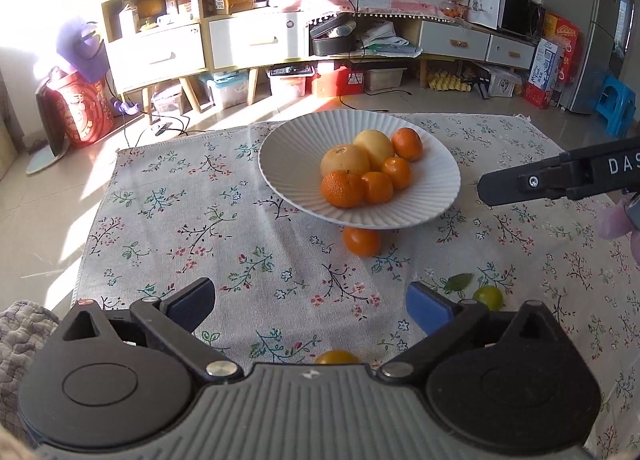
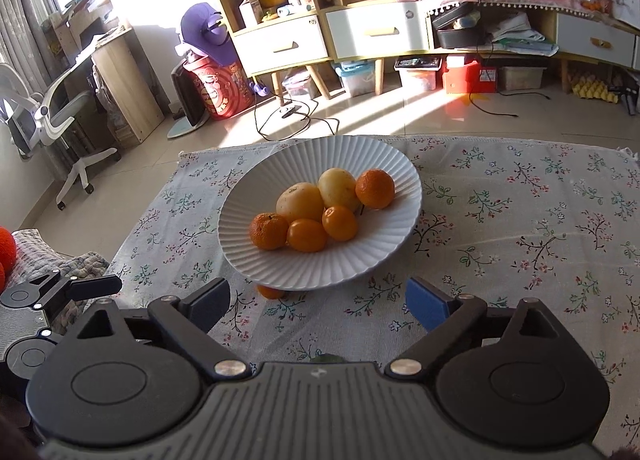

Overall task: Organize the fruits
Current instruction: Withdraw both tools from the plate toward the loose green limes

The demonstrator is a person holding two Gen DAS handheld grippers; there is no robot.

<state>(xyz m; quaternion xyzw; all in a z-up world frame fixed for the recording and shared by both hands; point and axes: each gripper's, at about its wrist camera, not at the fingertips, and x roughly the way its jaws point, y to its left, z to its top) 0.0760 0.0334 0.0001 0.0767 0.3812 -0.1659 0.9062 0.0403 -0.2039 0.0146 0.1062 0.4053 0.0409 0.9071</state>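
Note:
A white ribbed plate (image 1: 296, 156) (image 2: 248, 264) stands on the floral cloth and holds several oranges and two pale yellow fruits (image 1: 346, 162) (image 2: 300, 200). One orange (image 1: 362, 242) (image 2: 271, 292) lies on the cloth against the plate's near rim. A small green fruit (image 1: 489, 297) with a leaf lies to the right. A yellow fruit (image 1: 336, 357) shows just above the left gripper's body. My left gripper (image 1: 310, 306) is open over bare cloth, short of the plate. My right gripper (image 2: 318, 302) is open too, nothing between its fingers. One right finger (image 1: 516, 182) reaches in from the right.
The floral cloth (image 1: 180, 220) (image 2: 520, 220) covers a low table whose far edge meets a sunlit tiled floor. Shelves, drawers and storage boxes line the back wall. A grey quilted cushion (image 2: 36, 256) with red-orange fruit lies at the left edge. An office chair (image 2: 60, 116) stands far left.

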